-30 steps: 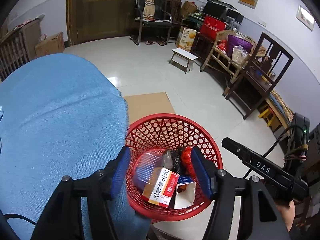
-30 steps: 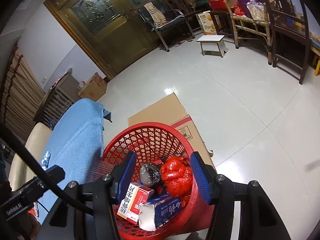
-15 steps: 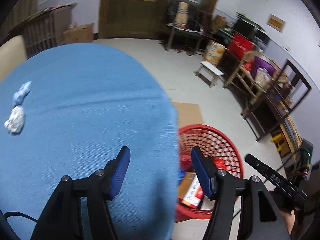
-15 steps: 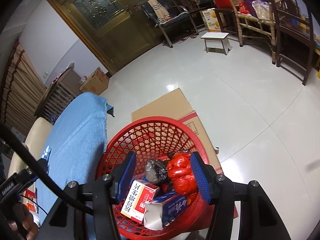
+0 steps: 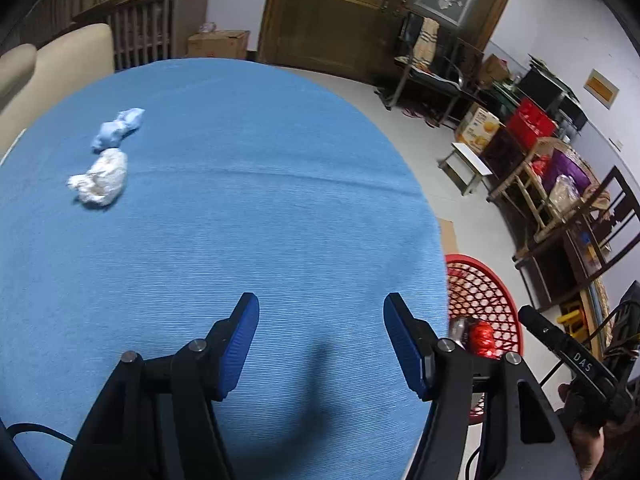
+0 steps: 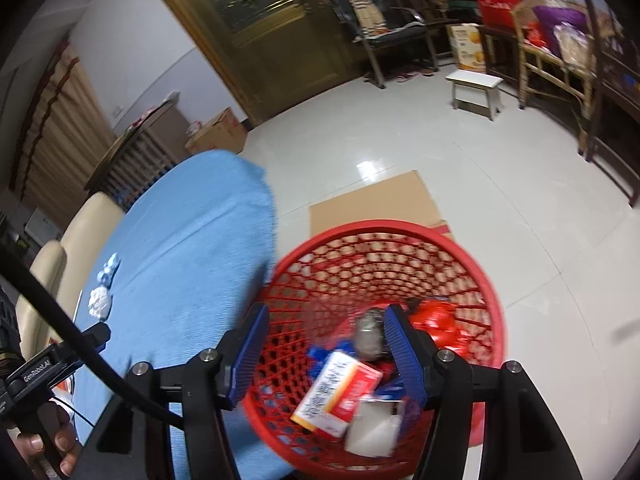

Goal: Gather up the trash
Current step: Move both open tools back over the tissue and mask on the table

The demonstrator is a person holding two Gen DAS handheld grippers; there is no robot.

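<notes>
Trash wads, white (image 5: 100, 184) and blue (image 5: 118, 128), lie upper left on my blue worktop (image 5: 248, 208); with left tool (image 5: 320, 344) released and empty, I judge reaching there comes next.

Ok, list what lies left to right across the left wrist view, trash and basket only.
White paper wad → blue wad, both on the blue cloth → red basket off the table's right edge.
</notes>
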